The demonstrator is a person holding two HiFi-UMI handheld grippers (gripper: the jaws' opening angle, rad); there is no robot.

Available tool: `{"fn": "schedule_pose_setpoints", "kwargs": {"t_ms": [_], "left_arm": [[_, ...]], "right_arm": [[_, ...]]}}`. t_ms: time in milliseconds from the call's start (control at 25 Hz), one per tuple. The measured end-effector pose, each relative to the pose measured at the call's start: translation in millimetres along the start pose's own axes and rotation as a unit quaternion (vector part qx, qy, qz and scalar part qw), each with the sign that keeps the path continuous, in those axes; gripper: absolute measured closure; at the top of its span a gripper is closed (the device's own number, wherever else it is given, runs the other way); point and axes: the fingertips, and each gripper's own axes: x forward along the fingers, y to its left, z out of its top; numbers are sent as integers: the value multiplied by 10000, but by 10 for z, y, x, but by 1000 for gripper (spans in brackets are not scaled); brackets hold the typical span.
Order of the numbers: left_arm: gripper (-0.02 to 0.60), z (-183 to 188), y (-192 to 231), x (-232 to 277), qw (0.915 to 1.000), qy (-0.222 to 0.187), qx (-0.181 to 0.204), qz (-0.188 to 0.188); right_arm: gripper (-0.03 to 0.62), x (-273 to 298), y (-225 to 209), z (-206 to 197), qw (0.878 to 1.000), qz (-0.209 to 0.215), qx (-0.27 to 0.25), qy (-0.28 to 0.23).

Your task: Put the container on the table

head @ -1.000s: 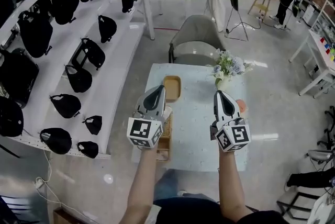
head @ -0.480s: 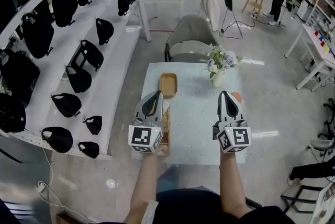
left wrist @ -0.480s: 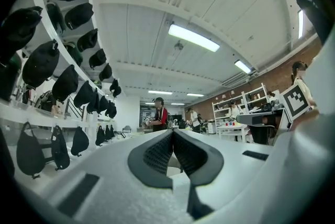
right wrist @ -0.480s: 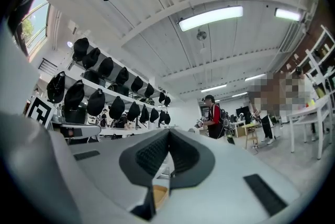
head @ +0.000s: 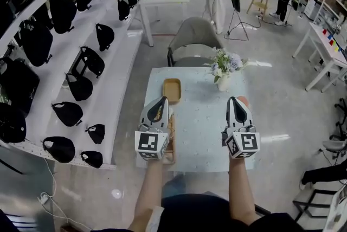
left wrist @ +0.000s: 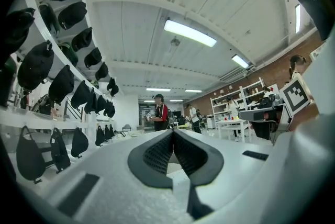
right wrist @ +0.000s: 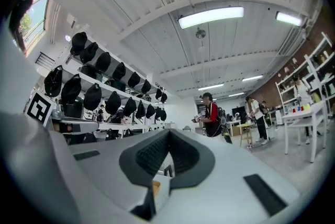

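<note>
The tan container [head: 172,90] sits flat on the pale bench [head: 203,133], toward its far left part, touching neither tool. At about 2 o'clock from it stands a vase of flowers [head: 223,68], and at 6 o'clock a slatted wooden rack [head: 171,136] lies along the bench's left edge. Beyond the bench, at 12 o'clock, is a grey chair [head: 192,44]. The left tool [head: 161,100] hangs above the rack with its tip just short of the container. The right tool [head: 237,101] hangs well apart at 3 o'clock. In its own view, each has its jaws pressed together with nothing between them. Over the last second the container has kept its spot and both tools have stayed raised and empty; only the head view has drifted a little. Judging by this, the container is already where the task wants it, or another one has not yet been fetched.
</note>
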Motion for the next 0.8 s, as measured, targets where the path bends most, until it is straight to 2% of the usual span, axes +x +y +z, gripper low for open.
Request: {"fn": "schedule_pose_setpoints", "kwargs": {"t_ms": [800], "left_arm": [[573,-121,124,93,9998,165,-85,54]], "right_arm": [[597,100,-6,-105,9999,-15,37,168]]}}
